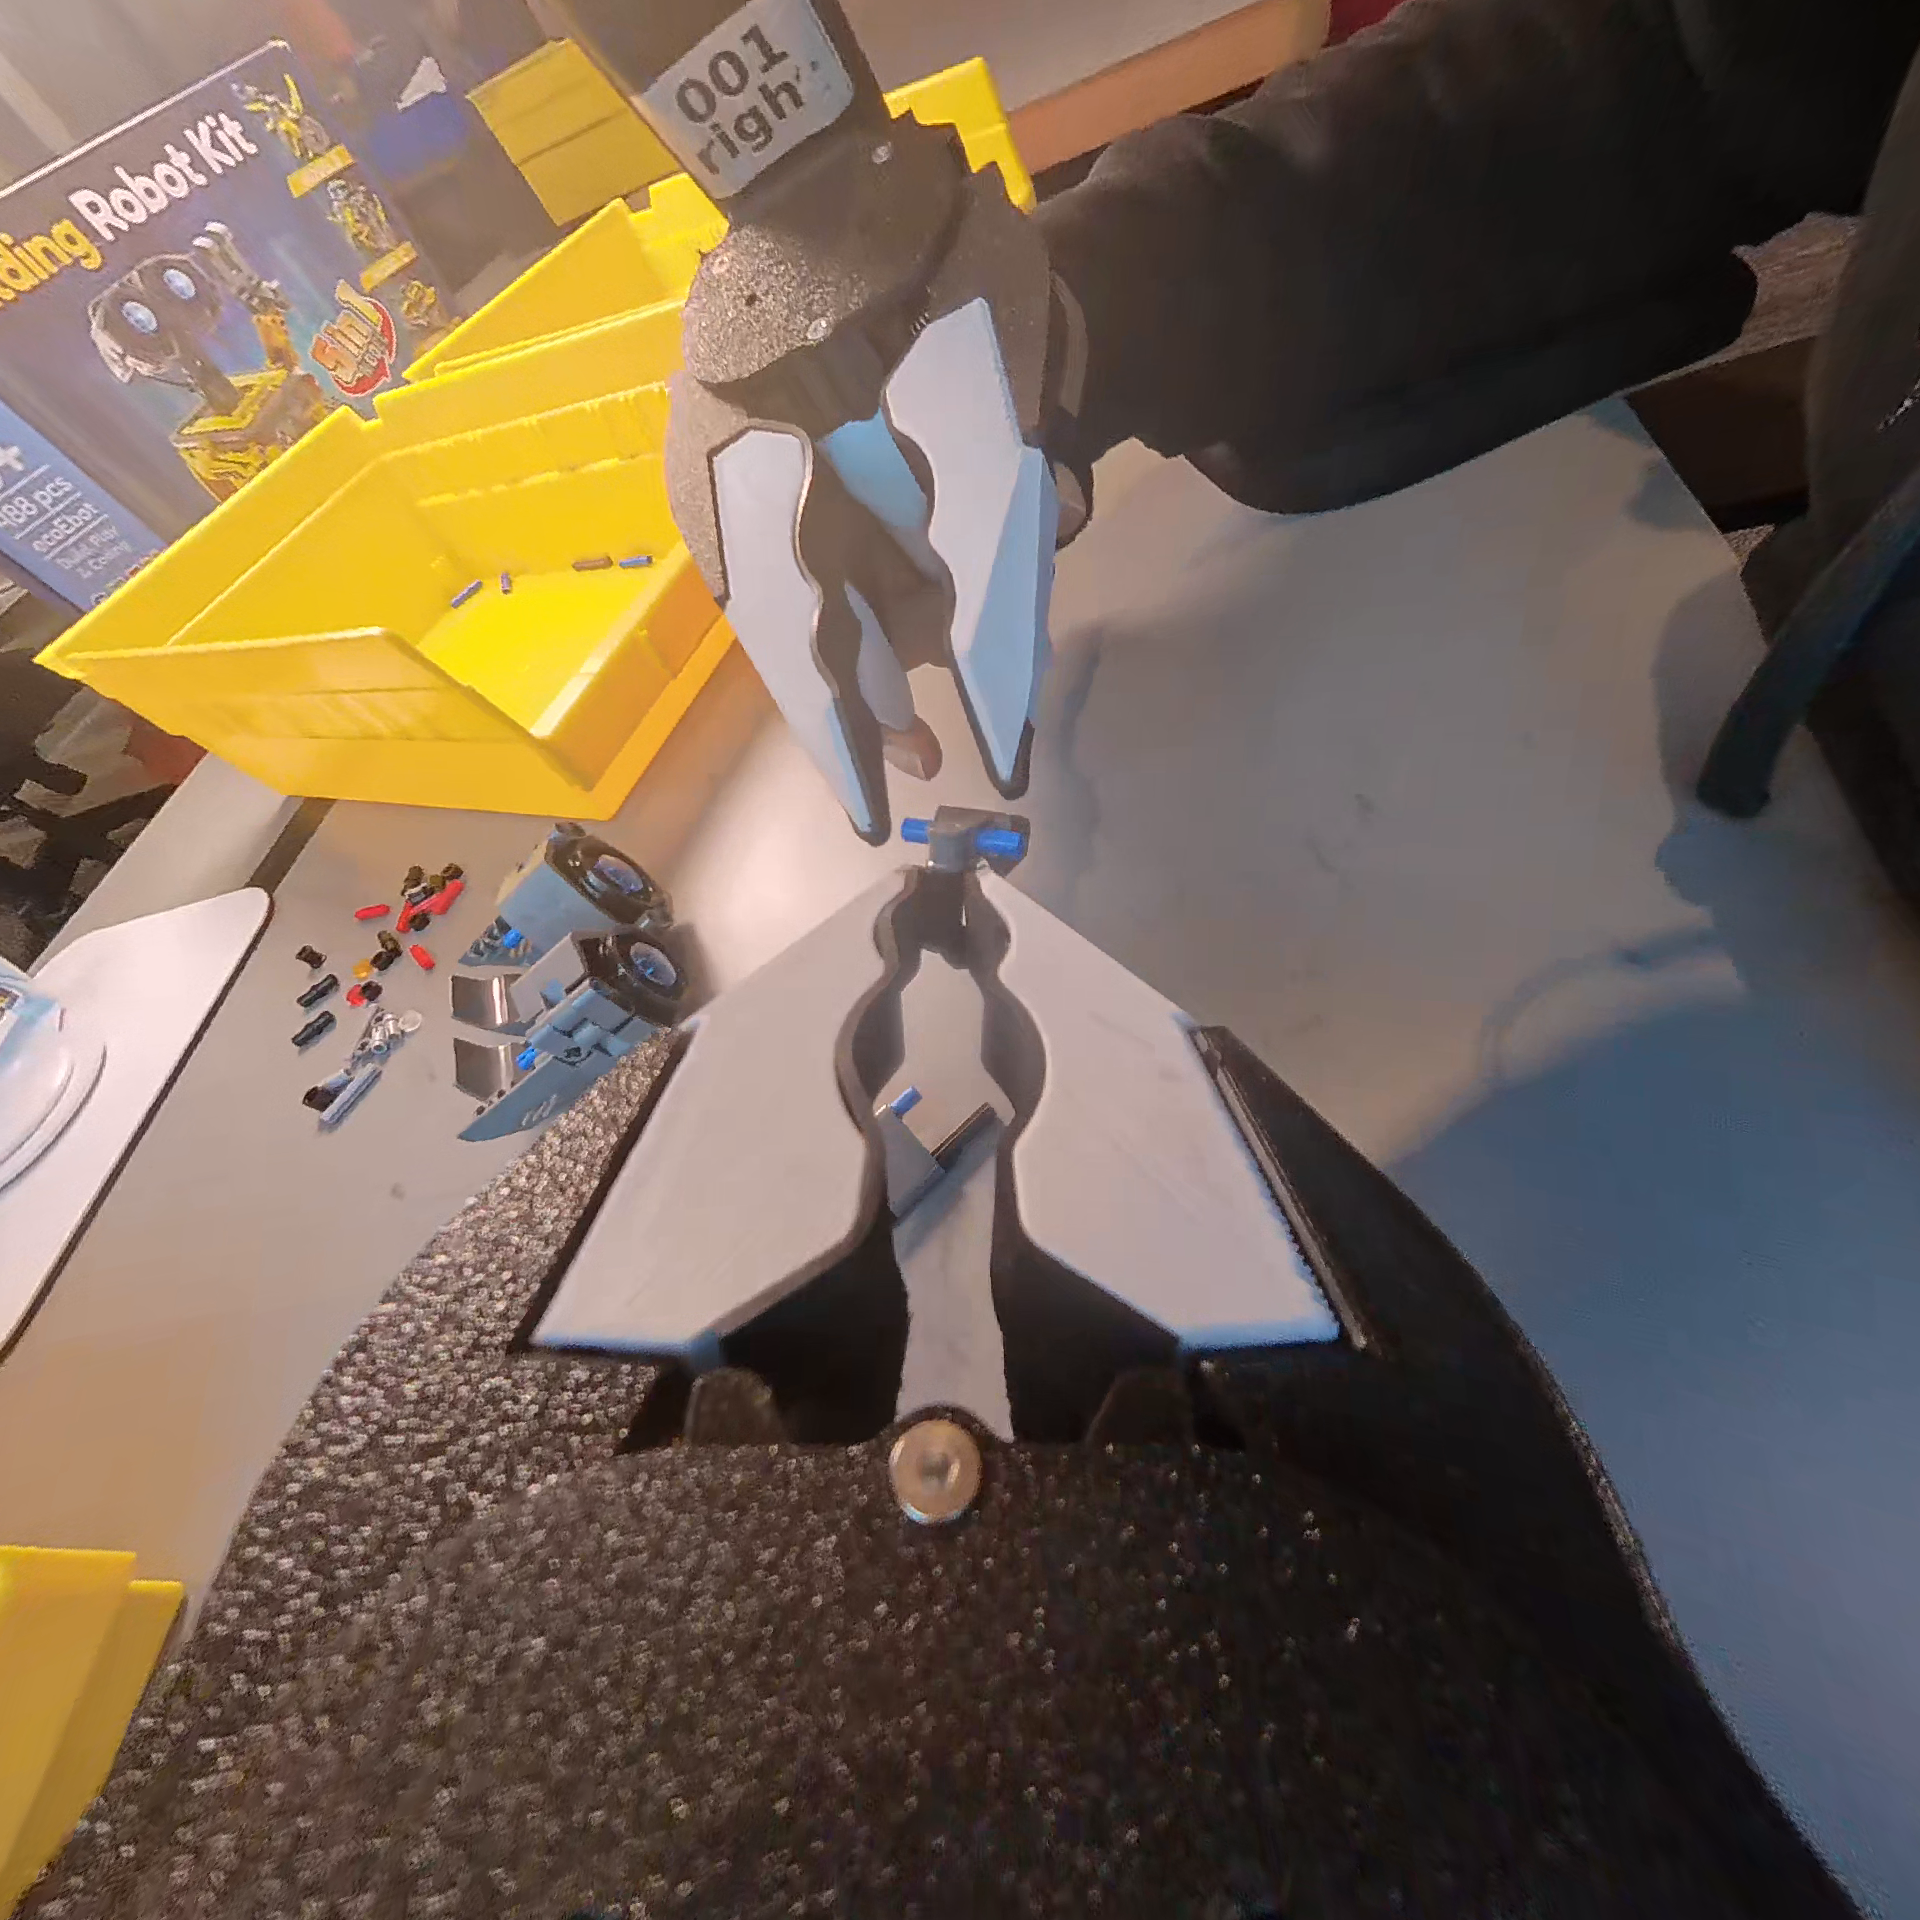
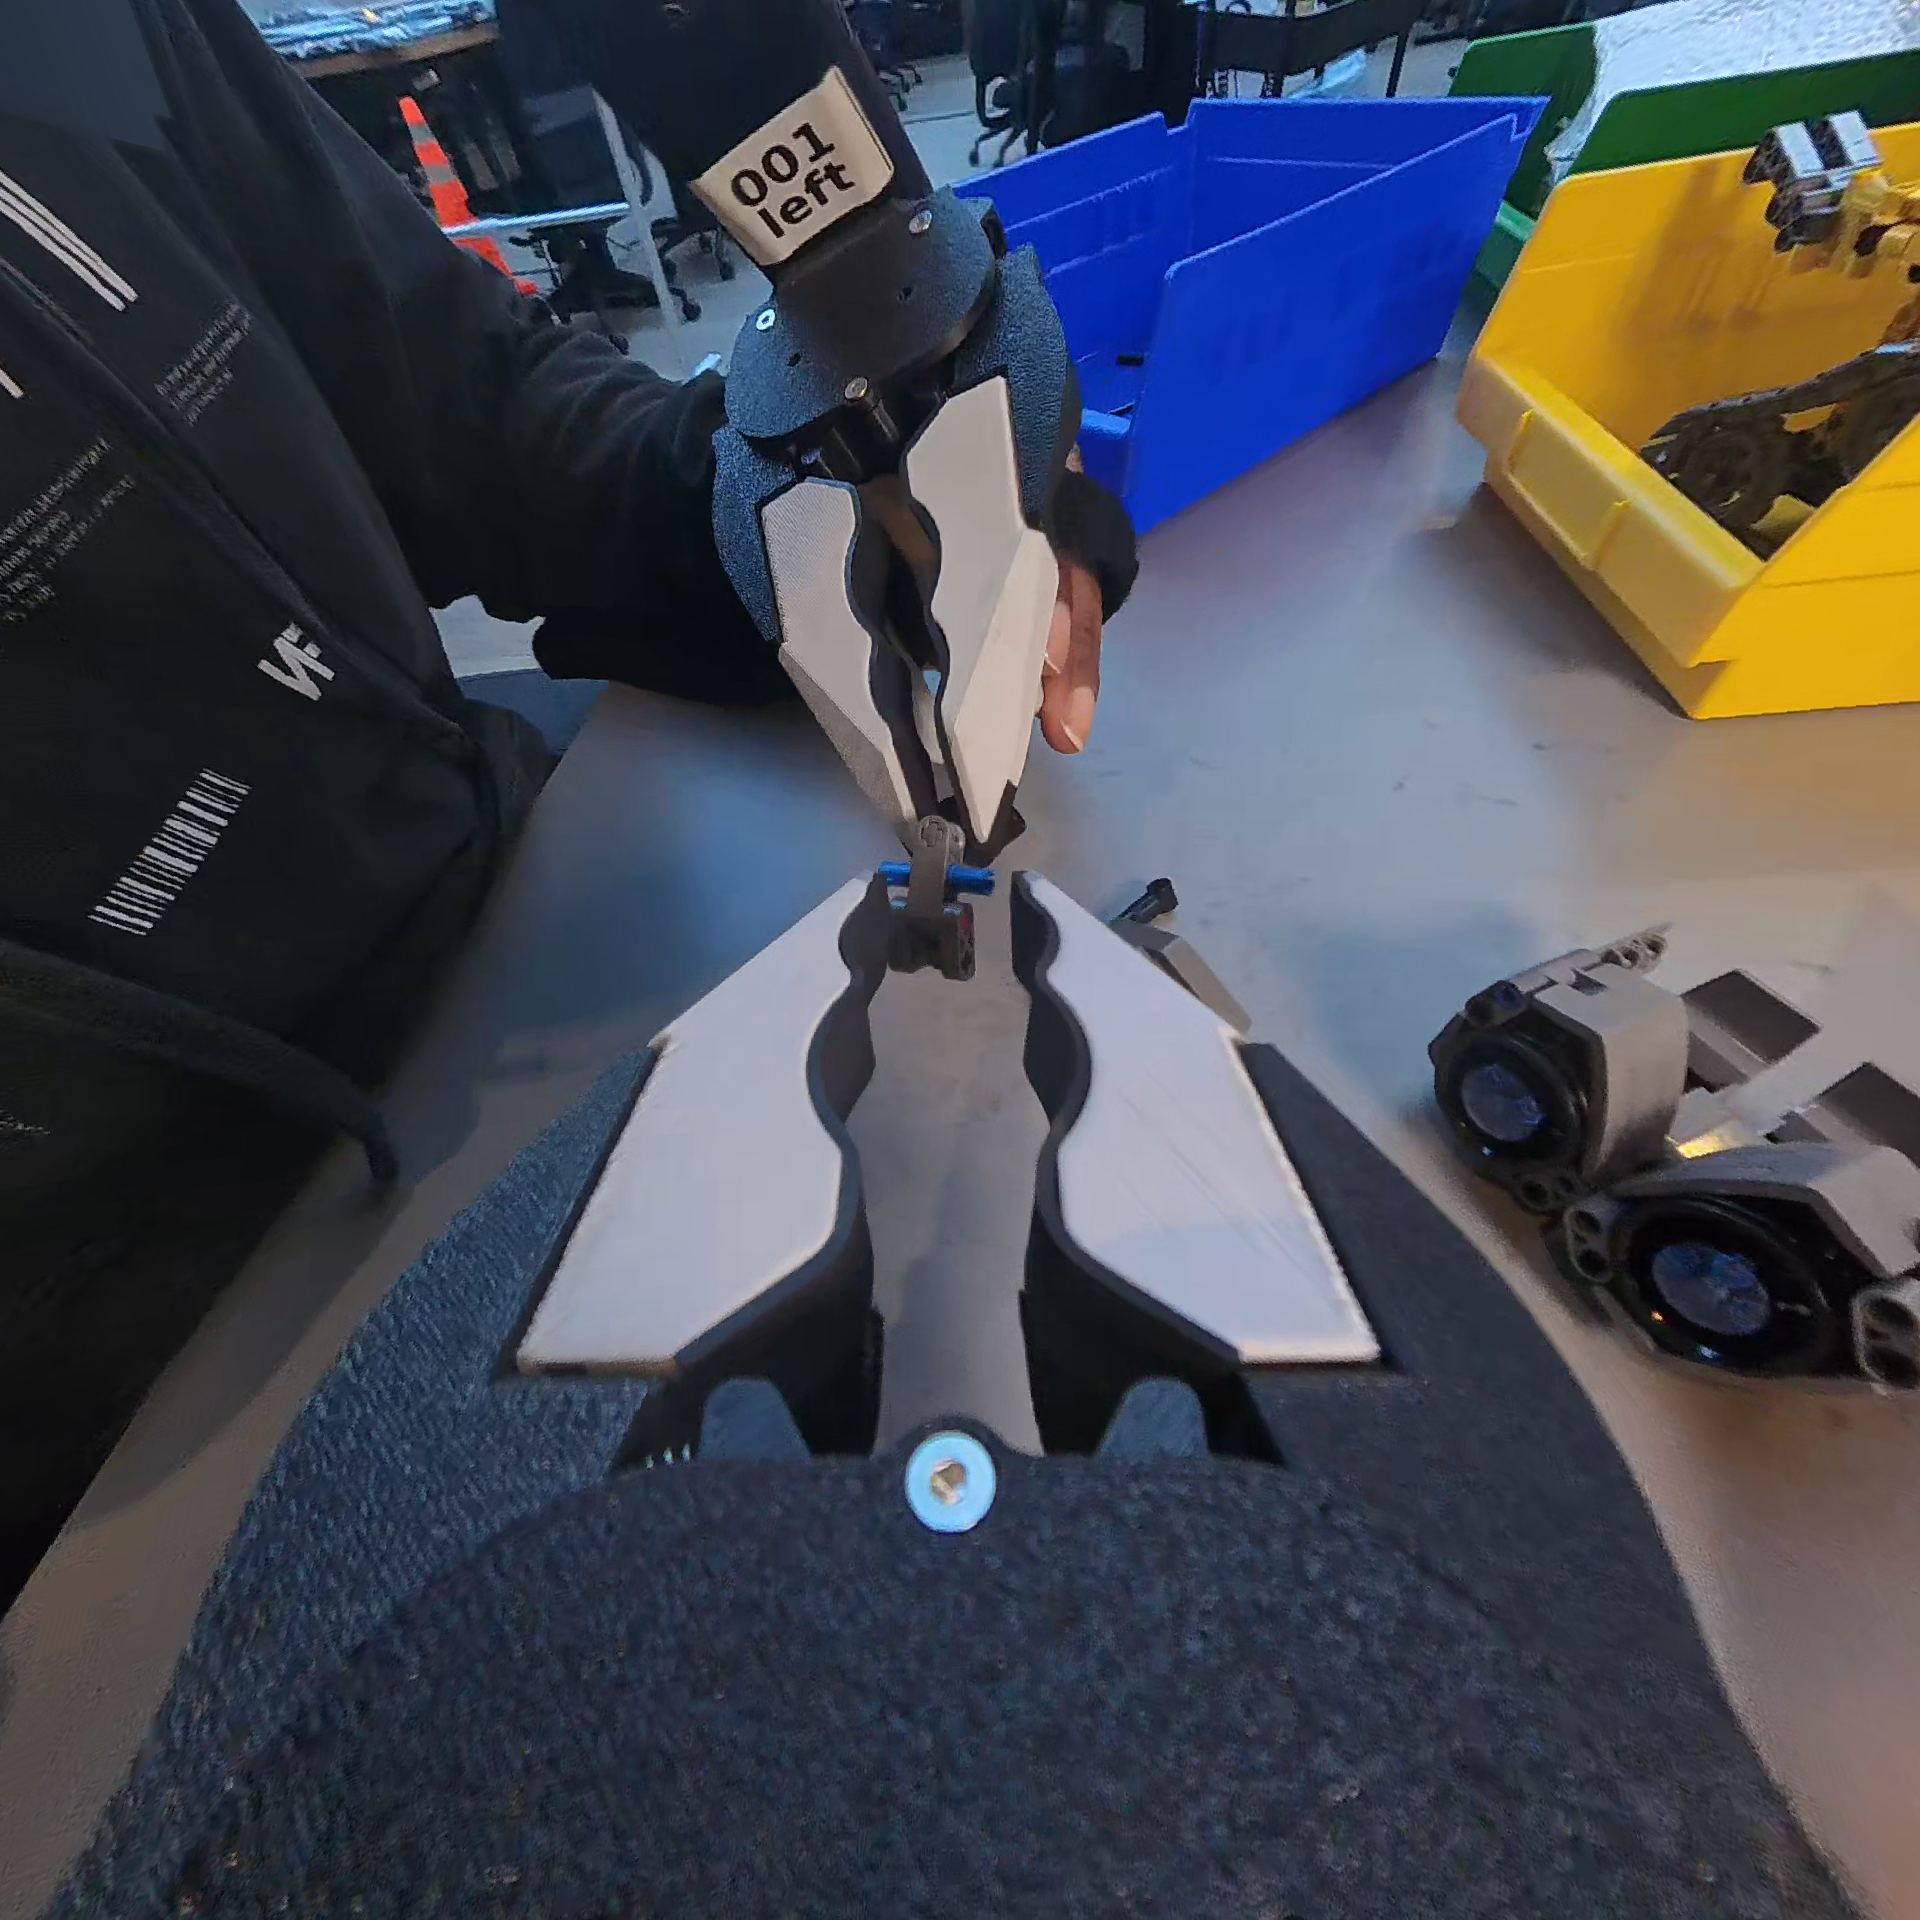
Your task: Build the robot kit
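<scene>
Pinches, at the closed tips of the left tongs (image 1: pixel 948 878), a small dark grey plastic connector with a blue cross pin (image 1: pixel 958 840), over the grey tabletop (image 1: pixel 1299 831). Holds the right tongs (image 2: pixel 943 883) spread, tips flanking that pin. Shows only leftward: scattered red and black plastic pins (image 1: pixel 384 945), then a yellow plastic bin (image 1: pixel 312 707). Shows only rightward: a blue plastic bin (image 2: pixel 1299 291).

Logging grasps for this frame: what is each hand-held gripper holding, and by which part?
The left hand-held gripper pinches the small grey connector piece with the blue pin by its grey end. The right hand-held gripper is open, holding nothing.
</scene>
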`<state>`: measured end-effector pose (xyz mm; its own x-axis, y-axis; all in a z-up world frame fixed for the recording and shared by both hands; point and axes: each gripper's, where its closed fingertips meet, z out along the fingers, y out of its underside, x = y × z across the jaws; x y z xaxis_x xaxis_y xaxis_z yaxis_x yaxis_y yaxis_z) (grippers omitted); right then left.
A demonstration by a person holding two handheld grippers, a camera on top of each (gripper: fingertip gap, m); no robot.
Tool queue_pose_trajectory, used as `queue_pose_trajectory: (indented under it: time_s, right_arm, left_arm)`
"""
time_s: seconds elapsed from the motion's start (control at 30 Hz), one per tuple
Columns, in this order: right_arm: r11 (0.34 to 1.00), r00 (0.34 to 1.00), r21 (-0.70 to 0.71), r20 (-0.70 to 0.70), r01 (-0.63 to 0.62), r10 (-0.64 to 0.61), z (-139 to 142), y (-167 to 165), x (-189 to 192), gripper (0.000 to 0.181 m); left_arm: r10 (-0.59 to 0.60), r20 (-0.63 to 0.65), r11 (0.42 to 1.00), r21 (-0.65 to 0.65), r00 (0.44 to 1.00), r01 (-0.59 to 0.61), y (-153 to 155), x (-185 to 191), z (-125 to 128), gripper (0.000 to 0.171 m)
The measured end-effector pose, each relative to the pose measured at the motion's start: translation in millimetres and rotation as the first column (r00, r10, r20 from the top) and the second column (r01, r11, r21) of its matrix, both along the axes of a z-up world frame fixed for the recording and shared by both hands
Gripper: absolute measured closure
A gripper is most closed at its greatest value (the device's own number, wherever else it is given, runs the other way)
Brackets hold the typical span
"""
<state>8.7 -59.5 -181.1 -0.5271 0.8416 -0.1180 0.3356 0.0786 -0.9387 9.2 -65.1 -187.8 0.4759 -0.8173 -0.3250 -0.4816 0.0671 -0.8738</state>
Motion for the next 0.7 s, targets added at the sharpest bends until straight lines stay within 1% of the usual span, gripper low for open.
queue_pose_trajectory:
  time_s: [0.13,0.37,0.43,0.57,0.7]
  right_arm:
    - [1.0,1.0,0.005,0.014,-0.009,0.009,-5,-5,-2,0.166]
    - [0.999,1.0,-0.034,0.017,-0.017,0.018,-5,-4,-1,0.166]
    - [0.996,0.998,-0.075,0.034,-0.052,0.054,-5,-8,3,0.167]
    - [0.972,0.981,-0.179,0.093,-0.154,0.172,-8,-25,15,0.167]
    - [0.958,0.962,-0.2,0.141,-0.204,0.234,-16,-37,20,0.168]
  left_arm:
    - [-0.008,-0.016,1.0,0.006,1.0,0.008,-2,2,-2,0.165]
    - [-0.007,-0.009,1.0,0.01,1.0,0.007,-2,2,-1,0.165]
    - [-0.035,-0.017,0.999,0.01,0.999,0.036,-6,6,-2,0.165]
    - [-0.112,-0.041,0.993,0.019,0.993,0.113,-20,18,-4,0.165]
    - [-0.137,-0.084,0.99,0.027,0.987,0.14,-25,25,-9,0.165]
